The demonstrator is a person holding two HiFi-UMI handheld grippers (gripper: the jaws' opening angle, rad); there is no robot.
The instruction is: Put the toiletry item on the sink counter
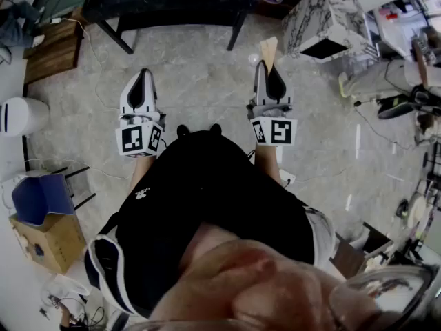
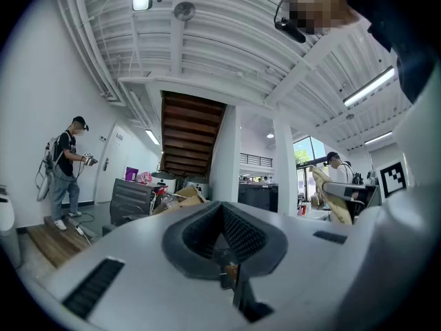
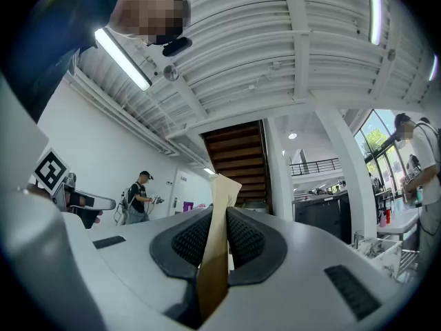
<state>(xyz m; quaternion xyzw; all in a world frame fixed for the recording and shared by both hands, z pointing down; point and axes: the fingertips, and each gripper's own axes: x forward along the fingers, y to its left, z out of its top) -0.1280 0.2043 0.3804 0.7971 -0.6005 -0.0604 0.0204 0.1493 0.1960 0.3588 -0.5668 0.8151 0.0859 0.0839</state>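
Plainly, right gripper (image 3: 220,221) tight on tan, perhaps paper, packet (image 3: 224,188); left gripper (image 2: 222,216) closed

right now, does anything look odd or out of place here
Nothing stands out. The right tongs pinch a flat tan packet that looks intact, the left tongs are shut and empty, and nothing looks spilled.
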